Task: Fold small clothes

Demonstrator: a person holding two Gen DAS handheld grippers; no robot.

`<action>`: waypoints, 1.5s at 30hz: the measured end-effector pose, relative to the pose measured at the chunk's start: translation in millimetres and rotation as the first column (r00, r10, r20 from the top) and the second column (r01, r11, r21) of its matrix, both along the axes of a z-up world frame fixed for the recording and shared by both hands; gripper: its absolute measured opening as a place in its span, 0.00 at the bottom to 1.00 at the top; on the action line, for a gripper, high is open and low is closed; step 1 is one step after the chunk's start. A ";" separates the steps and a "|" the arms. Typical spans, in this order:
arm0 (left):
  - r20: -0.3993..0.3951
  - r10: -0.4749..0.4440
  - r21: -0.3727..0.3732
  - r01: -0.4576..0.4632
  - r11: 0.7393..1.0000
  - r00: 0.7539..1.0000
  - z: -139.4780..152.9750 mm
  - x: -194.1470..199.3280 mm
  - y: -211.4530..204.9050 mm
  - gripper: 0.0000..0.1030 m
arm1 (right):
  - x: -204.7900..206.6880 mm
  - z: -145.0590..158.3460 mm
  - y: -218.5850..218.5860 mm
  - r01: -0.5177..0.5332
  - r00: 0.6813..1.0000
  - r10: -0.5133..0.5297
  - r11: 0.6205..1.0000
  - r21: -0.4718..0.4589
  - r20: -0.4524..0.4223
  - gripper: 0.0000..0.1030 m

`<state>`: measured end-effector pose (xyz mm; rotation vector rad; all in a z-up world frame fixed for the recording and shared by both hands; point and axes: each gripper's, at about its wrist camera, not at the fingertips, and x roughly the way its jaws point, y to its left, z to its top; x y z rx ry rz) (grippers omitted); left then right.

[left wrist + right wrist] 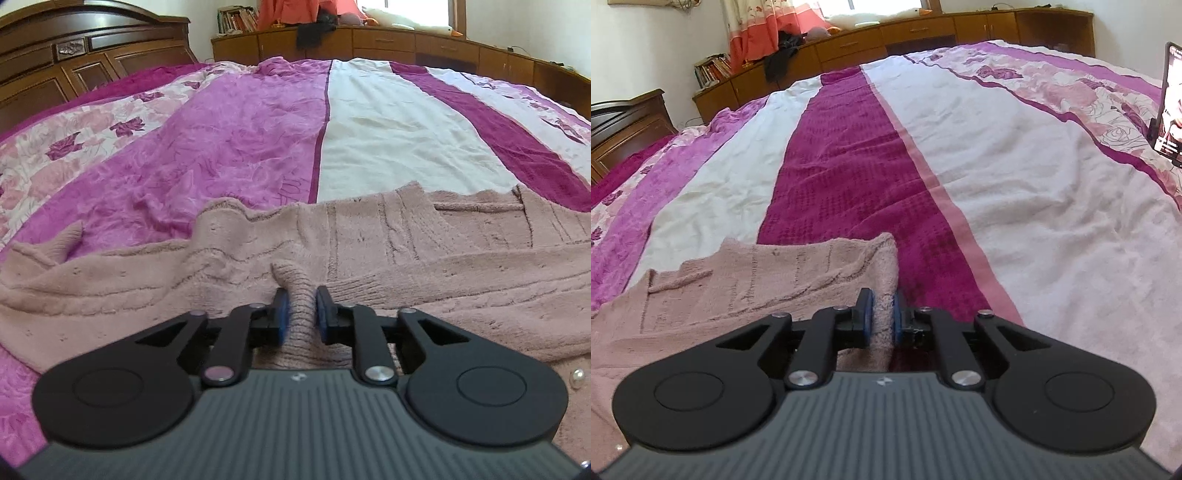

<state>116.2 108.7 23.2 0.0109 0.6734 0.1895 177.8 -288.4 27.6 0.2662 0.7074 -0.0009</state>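
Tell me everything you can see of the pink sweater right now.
The sweater is a dusty-pink, fuzzy cable knit with a ribbed cuff, lying mostly flat and spread sideways across the bedspread. One sleeve tip pokes up at its left end. The left gripper pinches a ribbed fold; the right gripper clamps its right edge. A pearl bead shows nearby.
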 end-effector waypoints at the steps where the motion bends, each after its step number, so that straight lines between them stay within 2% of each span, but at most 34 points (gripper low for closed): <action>1: -0.003 0.006 -0.007 -0.006 1.000 1.000 3.3 -1.1 1.2 0.30 | -5.2 5.3 1.1 -0.004 1.000 0.004 1.000 0.001 0.011 0.21; 3: -0.001 0.010 -0.029 -0.010 1.000 1.000 10.2 -6.2 4.2 0.33 | -17.6 15.4 3.0 -0.023 0.999 0.023 1.000 -0.003 0.034 0.32; 4: 0.001 0.008 -0.041 -0.008 0.999 1.000 14.4 -9.8 5.3 0.33 | -25.0 20.8 3.9 -0.032 0.998 0.032 0.999 -0.004 0.045 0.33; 12: 0.017 -0.035 -0.104 0.036 0.994 0.999 33.7 -40.5 -0.9 0.33 | -90.1 46.9 19.2 -0.111 0.992 0.108 0.993 0.034 0.062 0.35; 15: 0.002 -0.052 -0.116 0.052 0.992 0.999 28.2 -42.9 -5.8 0.33 | -109.9 44.6 23.5 -0.125 0.991 0.122 0.990 0.059 0.050 0.35; 19: -0.035 -0.034 -0.114 0.030 0.993 0.999 13.9 -39.2 -6.9 0.33 | -122.6 30.0 28.6 -0.115 0.993 0.114 0.993 0.036 0.018 0.35; 25: -0.036 -0.032 -0.108 0.028 0.994 0.999 8.9 -38.3 -6.6 0.33 | -121.2 6.5 24.1 -0.101 0.995 0.100 0.993 0.064 0.017 0.35; 31: -0.039 -0.028 -0.110 0.024 0.994 0.999 10.7 -40.0 -7.5 0.33 | -119.6 5.6 24.6 -0.102 0.995 0.101 0.993 0.056 0.028 0.36; 32: -0.041 -0.026 -0.113 0.021 0.993 0.999 12.1 -40.9 -7.4 0.34 | -119.8 7.0 24.3 -0.101 0.995 0.100 0.993 0.061 0.028 0.37; 36: -0.048 -0.017 -0.129 0.011 0.992 0.999 20.1 -46.8 -5.7 0.34 | -124.6 18.0 27.2 -0.127 0.991 0.123 0.988 0.086 0.053 0.67; 39: -0.053 -0.006 -0.129 -0.001 0.992 0.999 26.8 -53.1 -3.5 0.34 | -131.1 28.5 37.5 -0.148 0.987 0.145 0.988 0.050 0.068 0.71; 45: -0.055 0.027 -0.127 -0.034 0.991 0.998 41.3 -68.2 10.2 0.35 | -143.4 47.5 54.8 -0.214 0.974 0.209 0.975 0.060 0.086 0.73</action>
